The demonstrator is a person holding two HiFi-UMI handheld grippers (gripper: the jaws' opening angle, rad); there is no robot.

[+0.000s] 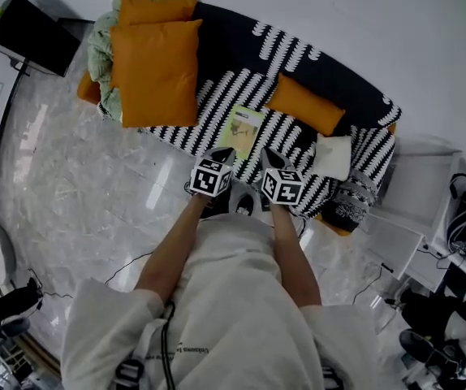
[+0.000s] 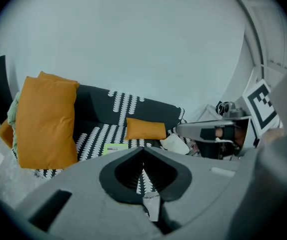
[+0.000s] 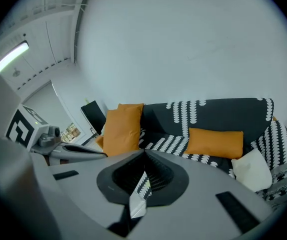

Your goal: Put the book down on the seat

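forearms point(image 1: 176, 250) end in my left hand-held gripper point(image 1: 226, 155) and right hand-held gripper point(image 1: 270, 158), both clenched, empty. book point(image 1: 244, 130) lies flat on the seat point(image 1: 215, 97), at 12 o'clock just beyond them, long axis 1 to 7 o'clock, left nearer.

The sofa point(image 1: 241, 35) is looked down on steeply by the head view, from above the person's arms point(image 1: 176, 250). By both gripper views it is faced from the front, lower down and nearer; the long orange cushion point(image 3: 216, 142) is shared by all three.
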